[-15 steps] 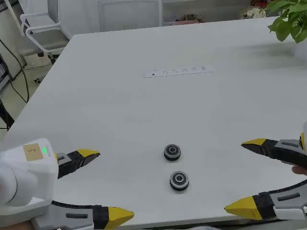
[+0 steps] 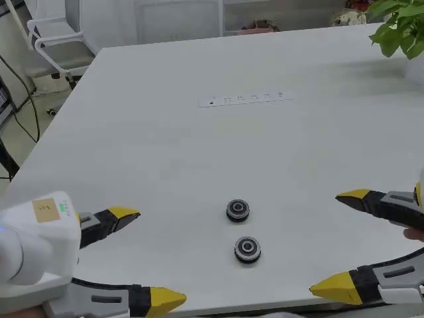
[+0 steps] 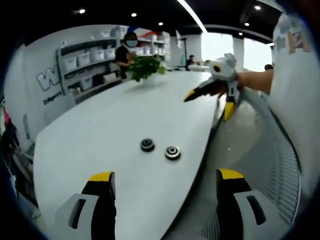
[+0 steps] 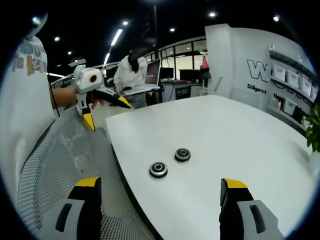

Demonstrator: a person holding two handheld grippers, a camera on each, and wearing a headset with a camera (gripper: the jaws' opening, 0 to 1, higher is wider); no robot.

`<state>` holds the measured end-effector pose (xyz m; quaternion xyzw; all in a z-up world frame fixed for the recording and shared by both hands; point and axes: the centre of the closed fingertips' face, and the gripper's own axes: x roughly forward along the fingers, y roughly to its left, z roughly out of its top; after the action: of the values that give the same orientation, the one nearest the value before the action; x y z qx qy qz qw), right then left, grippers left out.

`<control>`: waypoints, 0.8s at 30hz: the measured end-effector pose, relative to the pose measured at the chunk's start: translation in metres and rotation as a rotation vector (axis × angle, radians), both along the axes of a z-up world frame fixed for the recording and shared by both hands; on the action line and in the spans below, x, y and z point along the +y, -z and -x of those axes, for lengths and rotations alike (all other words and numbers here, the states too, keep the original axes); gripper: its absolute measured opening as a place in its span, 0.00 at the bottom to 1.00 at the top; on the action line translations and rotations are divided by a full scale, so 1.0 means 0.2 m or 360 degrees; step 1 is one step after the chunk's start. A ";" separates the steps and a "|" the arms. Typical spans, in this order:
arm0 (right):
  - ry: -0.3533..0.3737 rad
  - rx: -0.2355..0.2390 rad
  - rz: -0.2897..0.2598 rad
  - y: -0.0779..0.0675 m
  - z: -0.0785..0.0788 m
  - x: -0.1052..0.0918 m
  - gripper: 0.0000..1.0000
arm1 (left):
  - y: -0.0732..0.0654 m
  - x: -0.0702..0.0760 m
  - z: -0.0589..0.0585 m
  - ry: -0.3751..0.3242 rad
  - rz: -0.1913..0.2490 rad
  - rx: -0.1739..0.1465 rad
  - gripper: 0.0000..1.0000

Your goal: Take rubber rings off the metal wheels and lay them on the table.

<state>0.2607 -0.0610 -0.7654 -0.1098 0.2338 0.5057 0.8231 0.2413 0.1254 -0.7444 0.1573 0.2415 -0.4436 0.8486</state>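
Note:
Two small metal wheels with black rubber rings lie flat on the white table [image 2: 199, 146] near its front edge: the farther wheel [image 2: 238, 211] [image 3: 147, 145] [image 4: 182, 154] and the nearer wheel [image 2: 247, 250] [image 3: 172, 153] [image 4: 158, 169]. My left gripper [image 2: 149, 255] [image 3: 162, 182] is open at the lower left, jaws wide apart, well left of the wheels. My right gripper [image 2: 343, 242] [image 4: 157, 187] is open at the lower right, well right of them. Neither holds anything. Each gripper also shows in the other's view, the right gripper [image 3: 207, 100] and the left gripper [image 4: 107, 111].
A flush power strip panel [image 2: 245, 99] sits mid-table. A potted plant [image 2: 399, 26] [image 3: 145, 67] stands at the far right corner. A white chair [image 2: 56, 43] stands beyond the far left edge. A person [image 4: 132, 70] works at a laptop behind.

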 end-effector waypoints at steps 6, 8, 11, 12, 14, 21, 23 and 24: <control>-0.0003 -0.0005 0.0014 0.00 0.00 0.00 0.99 | 0.01 0.00 0.00 0.0005 -0.0015 0.0009 0.85; -0.0004 -0.0002 0.0013 0.01 0.00 0.00 0.99 | 0.01 0.00 0.00 0.0009 -0.0013 0.0012 0.85; -0.0005 0.0003 0.0017 0.01 0.00 0.00 0.99 | 0.01 0.01 0.00 0.0015 -0.0019 0.0011 0.86; -0.0005 0.0005 0.0020 0.01 0.00 0.00 0.99 | 0.02 0.01 0.00 0.0018 -0.0020 0.0014 0.85; -0.0005 0.0006 0.0024 0.02 0.00 -0.01 0.99 | 0.02 0.01 -0.01 0.0019 -0.0022 0.0014 0.86; 0.0005 0.0013 0.0031 0.02 -0.01 -0.01 0.99 | 0.04 -0.01 -0.01 0.0057 -0.0021 0.0032 0.85; 0.0011 0.0015 0.0031 0.02 -0.01 -0.01 0.99 | 0.04 -0.01 -0.02 0.0057 -0.0016 0.0032 0.85; 0.0014 0.0015 0.0030 0.02 -0.01 -0.01 0.99 | 0.03 0.00 -0.03 0.0058 -0.0012 0.0031 0.85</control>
<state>0.2625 -0.0637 -0.7700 -0.1143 0.2431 0.5005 0.8230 0.2471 0.1244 -0.7511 0.1605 0.2486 -0.4596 0.8374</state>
